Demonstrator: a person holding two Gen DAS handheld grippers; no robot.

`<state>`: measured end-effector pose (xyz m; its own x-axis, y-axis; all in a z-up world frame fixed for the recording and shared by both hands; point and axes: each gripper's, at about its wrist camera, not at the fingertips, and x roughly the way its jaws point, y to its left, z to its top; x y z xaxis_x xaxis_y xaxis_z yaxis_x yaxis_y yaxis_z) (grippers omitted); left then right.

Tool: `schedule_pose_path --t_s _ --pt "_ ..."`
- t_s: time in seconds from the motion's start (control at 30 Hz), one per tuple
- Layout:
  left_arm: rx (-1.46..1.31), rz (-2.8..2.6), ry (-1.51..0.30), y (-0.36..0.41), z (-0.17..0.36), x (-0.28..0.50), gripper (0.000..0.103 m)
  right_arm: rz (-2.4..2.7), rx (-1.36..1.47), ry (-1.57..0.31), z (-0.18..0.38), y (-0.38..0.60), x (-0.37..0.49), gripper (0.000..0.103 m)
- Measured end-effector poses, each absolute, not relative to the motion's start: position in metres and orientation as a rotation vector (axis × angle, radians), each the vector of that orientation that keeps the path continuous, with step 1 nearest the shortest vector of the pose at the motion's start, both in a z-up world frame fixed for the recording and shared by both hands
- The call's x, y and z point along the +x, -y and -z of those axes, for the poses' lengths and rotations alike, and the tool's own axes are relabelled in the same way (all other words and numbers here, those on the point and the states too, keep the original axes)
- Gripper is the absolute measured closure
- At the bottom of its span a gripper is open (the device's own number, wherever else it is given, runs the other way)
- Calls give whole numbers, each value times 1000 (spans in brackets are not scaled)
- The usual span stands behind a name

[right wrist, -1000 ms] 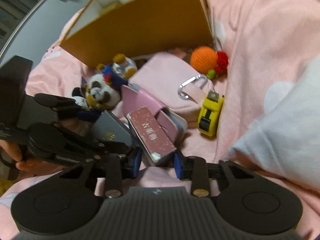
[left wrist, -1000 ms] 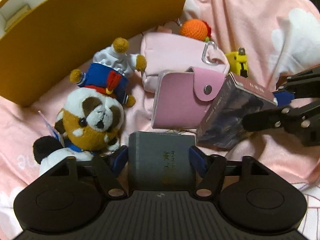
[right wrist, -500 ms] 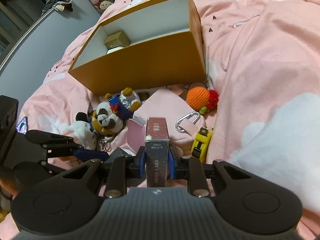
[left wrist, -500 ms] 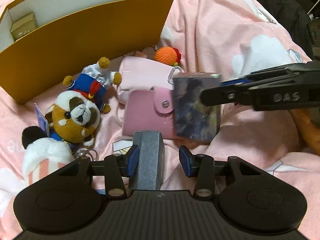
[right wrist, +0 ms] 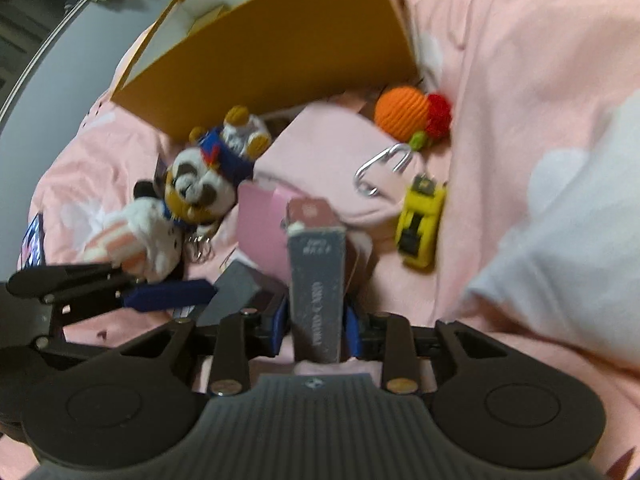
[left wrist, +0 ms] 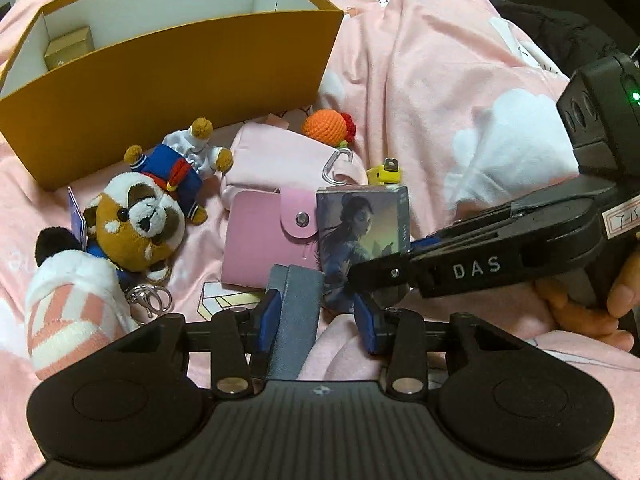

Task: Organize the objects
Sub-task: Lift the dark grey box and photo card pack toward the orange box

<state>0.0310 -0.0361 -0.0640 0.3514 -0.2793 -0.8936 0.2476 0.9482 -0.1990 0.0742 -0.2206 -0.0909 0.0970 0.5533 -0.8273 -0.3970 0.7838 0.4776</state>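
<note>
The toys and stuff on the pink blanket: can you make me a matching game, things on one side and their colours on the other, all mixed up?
Things:
1. crochet ball
2. snap wallet
3. big open box
4. little toy car

Colours:
A. pink
B. bright yellow
C. orange, with a red bit on its side
D. mustard outside, white inside

Pairs: 1-C, 2-A, 3-D, 4-B

Black tool [left wrist: 316,312], blue pads [left wrist: 267,316]
</note>
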Motion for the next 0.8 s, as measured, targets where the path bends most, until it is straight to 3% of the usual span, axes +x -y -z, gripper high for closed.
schedule_pose_path --t_s 0.2,0.43,0.67,0.8 --pt "15 354 -1154 40 64 28 58 -729 169 -1313 94 215 74 78" --pt "30 387 -1146 47 63 24 59 -753 297 -1324 91 217 81 58" --pt "49 361 -1140 43 60 24 58 -729 226 -1338 97 206 79 63" --pt "153 321 -1119 43 56 23 45 -726 240 -1342 98 205 79 63"
